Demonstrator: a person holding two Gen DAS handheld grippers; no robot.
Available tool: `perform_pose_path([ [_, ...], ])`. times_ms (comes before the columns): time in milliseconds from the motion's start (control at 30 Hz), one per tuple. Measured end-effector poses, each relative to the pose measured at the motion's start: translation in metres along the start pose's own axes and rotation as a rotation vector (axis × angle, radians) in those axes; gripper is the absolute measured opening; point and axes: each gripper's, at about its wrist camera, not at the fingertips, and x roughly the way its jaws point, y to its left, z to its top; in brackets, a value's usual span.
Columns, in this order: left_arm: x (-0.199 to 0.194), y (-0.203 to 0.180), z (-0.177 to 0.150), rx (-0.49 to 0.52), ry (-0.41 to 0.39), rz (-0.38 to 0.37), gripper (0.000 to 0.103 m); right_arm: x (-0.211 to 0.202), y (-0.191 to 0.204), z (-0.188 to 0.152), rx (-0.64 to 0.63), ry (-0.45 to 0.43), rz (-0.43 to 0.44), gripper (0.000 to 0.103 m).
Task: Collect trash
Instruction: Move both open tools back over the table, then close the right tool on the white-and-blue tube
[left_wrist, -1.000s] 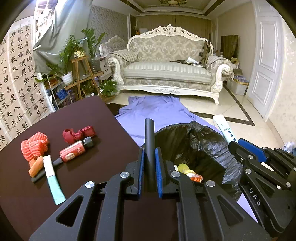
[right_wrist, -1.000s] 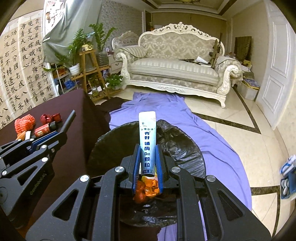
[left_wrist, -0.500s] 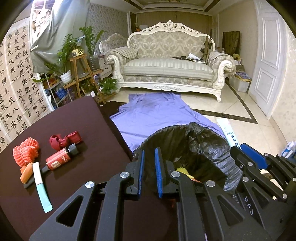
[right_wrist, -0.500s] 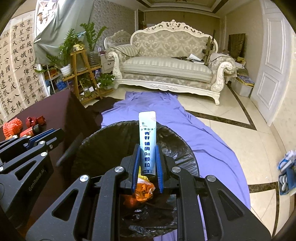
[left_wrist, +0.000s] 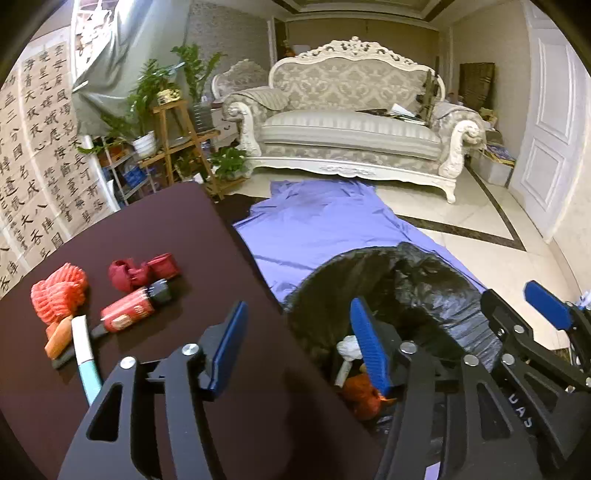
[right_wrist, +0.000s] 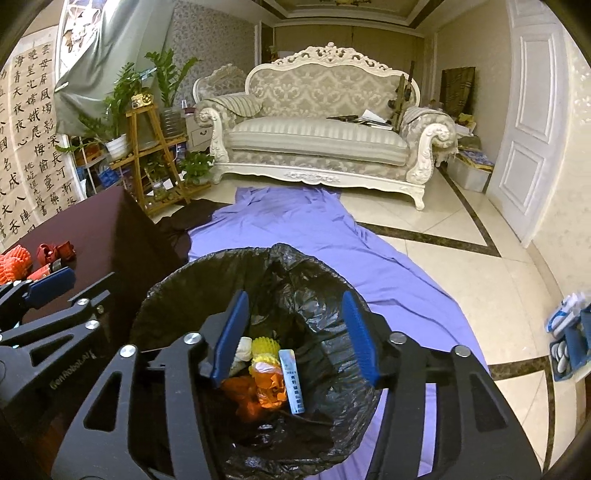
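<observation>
A bin lined with a black bag (right_wrist: 321, 291) stands on the floor beside the dark table (left_wrist: 173, 236). My right gripper (right_wrist: 295, 332) hangs over its mouth, jaws opening, nothing between them. A white sachet (right_wrist: 291, 380) lies inside on orange and yellow wrappers (right_wrist: 266, 384). My left gripper (left_wrist: 299, 339) sits at the table's edge by the bin (left_wrist: 436, 291), jaws opening and empty. On the table lie a red net (left_wrist: 59, 291), a red wrapper (left_wrist: 140, 269), a red tube (left_wrist: 129, 314), a white-teal stick (left_wrist: 85, 354) and an orange piece (left_wrist: 59, 338).
A purple sheet (right_wrist: 295, 229) covers the floor from the bin toward a cream sofa (right_wrist: 325, 140). A wooden plant stand (right_wrist: 155, 155) stands at the left by a calligraphy wall hanging. A white door (right_wrist: 532, 129) is on the right, with blue slippers (right_wrist: 565, 332) on the tiles.
Both grippers went from shut to open. The dark stick left the left gripper and is out of sight. The white sachet dropped from the right gripper into the bin.
</observation>
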Motion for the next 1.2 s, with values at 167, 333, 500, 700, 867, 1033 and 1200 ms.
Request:
perform_pose_path([
  [167,-0.014,0.028,-0.008,-0.035,-0.013,0.043,0.071,-0.008,0.005,0.002,0.029,0.001,0.064,0.080],
  [333,-0.028,0.064,-0.020,-0.078,-0.006,0.096,0.073,-0.020,0.021,0.004,0.043,-0.023,0.107,0.089],
  [500,-0.042,0.103,-0.035,-0.127,0.005,0.168,0.075,-0.027,0.060,0.006,0.003,-0.004,0.193,0.090],
  [700,-0.057,0.152,-0.054,-0.182,0.018,0.269,0.077,-0.033,0.120,0.000,-0.122,0.025,0.279,0.090],
  [867,-0.065,0.190,-0.068,-0.232,0.036,0.332,0.077,-0.041,0.172,-0.005,-0.205,0.055,0.379,0.078],
  [1033,-0.071,0.224,-0.080,-0.286,0.052,0.390,0.077,-0.045,0.214,-0.010,-0.279,0.081,0.453,0.075],
  [1200,-0.075,0.249,-0.088,-0.337,0.066,0.415,0.077,-0.046,0.251,-0.015,-0.342,0.119,0.505,0.068],
])
